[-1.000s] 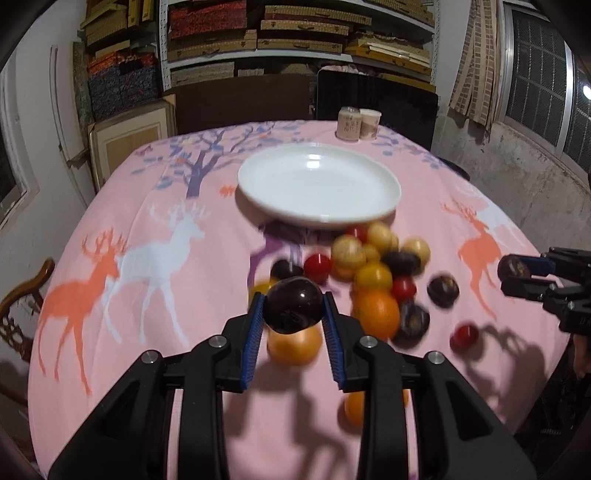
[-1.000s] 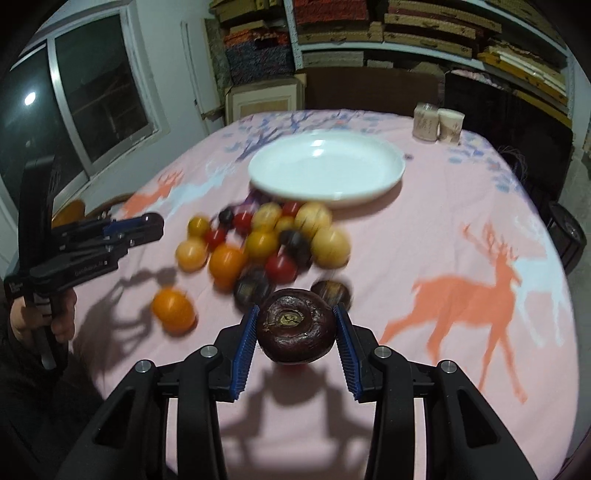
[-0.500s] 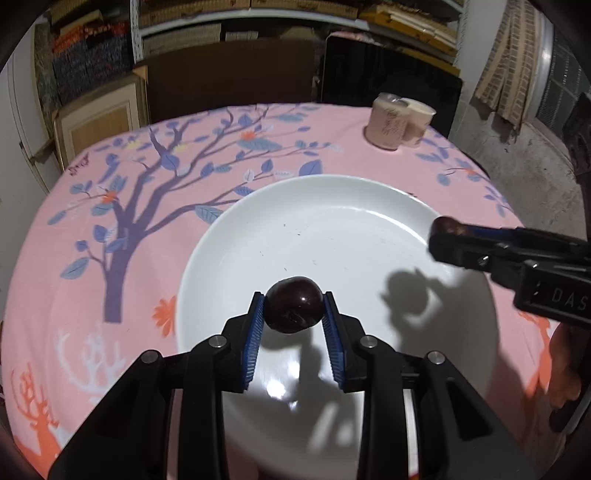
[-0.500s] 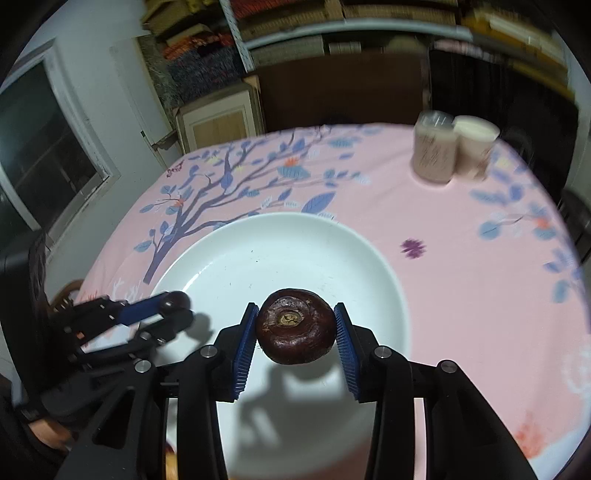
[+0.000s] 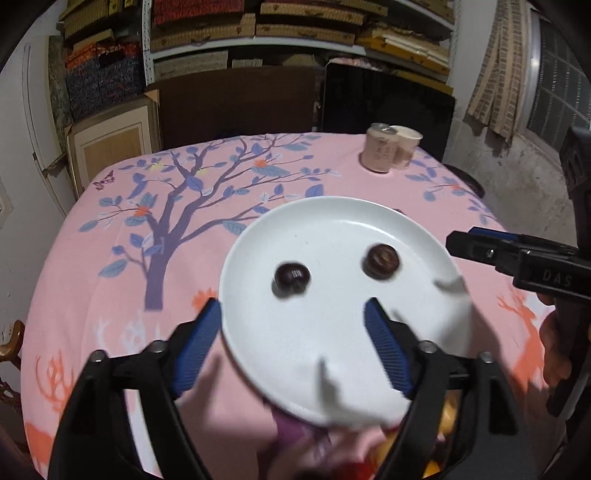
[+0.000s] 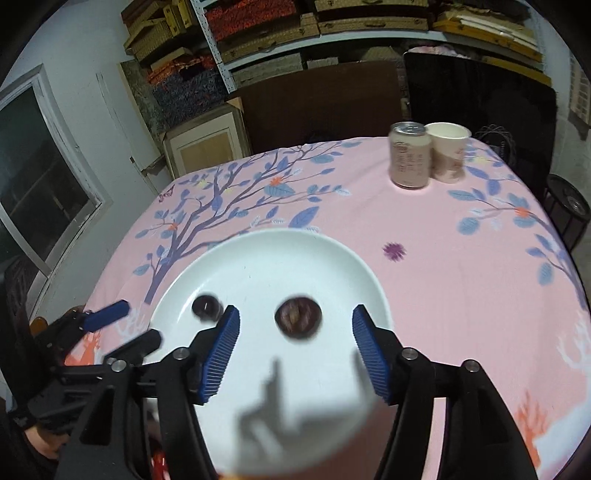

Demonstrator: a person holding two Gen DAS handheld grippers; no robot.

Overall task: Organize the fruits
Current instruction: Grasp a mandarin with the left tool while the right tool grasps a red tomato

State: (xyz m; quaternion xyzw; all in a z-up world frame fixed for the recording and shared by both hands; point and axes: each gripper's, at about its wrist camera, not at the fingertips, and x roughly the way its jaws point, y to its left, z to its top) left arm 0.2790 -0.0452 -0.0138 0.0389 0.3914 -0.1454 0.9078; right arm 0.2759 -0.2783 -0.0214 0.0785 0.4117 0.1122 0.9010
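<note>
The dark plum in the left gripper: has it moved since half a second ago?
Yes. The dark plum has left the opening left gripper and now lies on the white plate.

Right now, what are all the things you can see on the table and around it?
Plate: one, white, middle of the table.
Dark fruits: two, on the plate, apart.
Can: one, pinkish, far side.
Paper cup: one, pale, beside the can.
Tablecloth: one, pink, tree and deer print.
Shelves: stacked boxes behind.
Left gripper: black, blue pads, jaws opening, nothing between.
Right gripper: same colours, jaws opening, its fruit released.
</note>
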